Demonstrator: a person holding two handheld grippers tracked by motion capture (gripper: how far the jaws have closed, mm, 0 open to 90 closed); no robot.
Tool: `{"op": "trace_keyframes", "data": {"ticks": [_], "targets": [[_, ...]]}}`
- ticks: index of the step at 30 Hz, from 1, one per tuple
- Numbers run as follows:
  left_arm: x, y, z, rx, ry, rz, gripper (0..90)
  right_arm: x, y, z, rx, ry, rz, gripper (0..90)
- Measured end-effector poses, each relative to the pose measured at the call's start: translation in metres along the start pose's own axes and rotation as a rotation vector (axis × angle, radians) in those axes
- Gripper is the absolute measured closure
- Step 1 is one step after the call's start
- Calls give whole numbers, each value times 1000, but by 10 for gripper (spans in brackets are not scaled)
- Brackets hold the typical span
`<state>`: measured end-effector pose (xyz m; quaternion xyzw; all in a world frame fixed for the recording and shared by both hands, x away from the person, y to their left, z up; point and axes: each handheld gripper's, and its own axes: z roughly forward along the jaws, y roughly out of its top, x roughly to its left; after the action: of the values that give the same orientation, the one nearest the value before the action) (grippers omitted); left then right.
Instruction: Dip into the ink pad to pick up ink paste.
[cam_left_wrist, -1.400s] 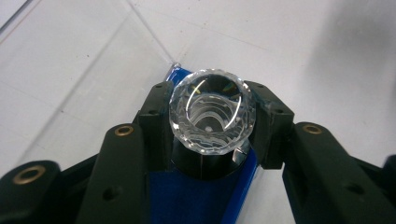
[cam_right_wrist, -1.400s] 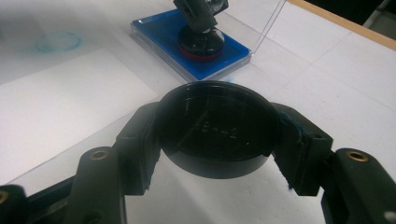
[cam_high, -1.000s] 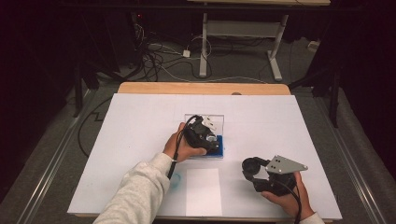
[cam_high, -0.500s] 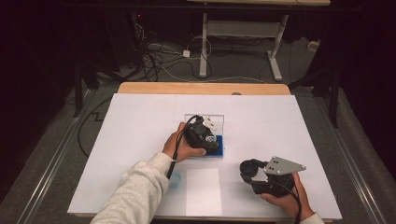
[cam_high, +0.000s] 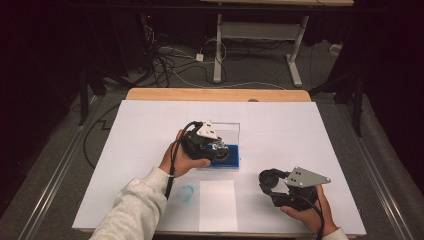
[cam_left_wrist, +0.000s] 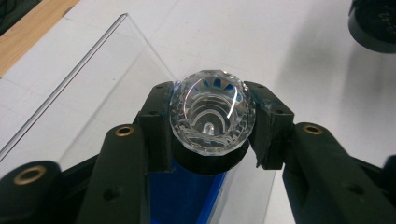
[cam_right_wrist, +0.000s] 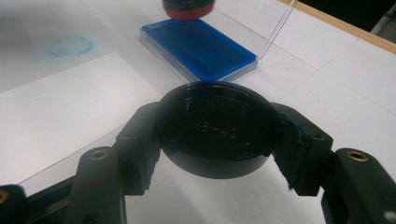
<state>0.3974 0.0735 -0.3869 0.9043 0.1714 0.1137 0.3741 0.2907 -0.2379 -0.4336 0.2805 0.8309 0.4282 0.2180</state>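
On the white table cover (cam_high: 150, 125), a faint round blue ink print (cam_high: 186, 193) is seen at the left, and just beside it to the right a plain white sheet of paper (cam_high: 218, 205) is laid flat.

Above the sheet, one ink pad (cam_high: 231, 156) is placed: a flat rectangular tray of clear plastic that is filled with a deep blue, matte pad. Its transparent lid (cam_high: 231, 132) is stood up open at the far side.

The left gripper (cam_left_wrist: 212, 126) is closed on one stamp (cam_left_wrist: 212, 119). The handle of the stamp is a faceted knob, clear like crystal, and below it a round black base is seen; the two black jaws are pressed against its sides. In the high view the stamp (cam_high: 218, 147) is held above the left part of the ink pad; whether the pad is touched by it cannot be told.

At the right, near the table edge, the right gripper (cam_right_wrist: 217, 140) is closed on one round black cap (cam_right_wrist: 217, 133), smooth and shallow, with small raised marks on its flat face. The cap is held above the table cover, well apart from the ink pad.
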Motion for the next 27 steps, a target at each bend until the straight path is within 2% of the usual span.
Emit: {"op": "trace_keyframes", "data": {"ticks": [5, 8, 13, 18, 24, 27], "targets": [[-6, -11, -8, -18, 9, 6, 547, -1, 0, -1, -7, -5, -2, 382], [-11, -13, -8, -5, 26, 28, 547, 0, -1, 1, -2, -6, -6, 382], [-14, -15, -15, -13, 7, 35, 547, 2, 0, 0, -10, -8, -15, 382], [-16, -18, -22, -17, 13, 38, 547, 2, 1, -2, -10, -10, -34, 383], [-20, -24, -35, -27, 18, 49, 547, 2, 3, -5, -27, -13, -36, 383], [-21, -27, -40, -37, 21, 42, 547, 3, 3, -6, -30, -16, -37, 383]]}}
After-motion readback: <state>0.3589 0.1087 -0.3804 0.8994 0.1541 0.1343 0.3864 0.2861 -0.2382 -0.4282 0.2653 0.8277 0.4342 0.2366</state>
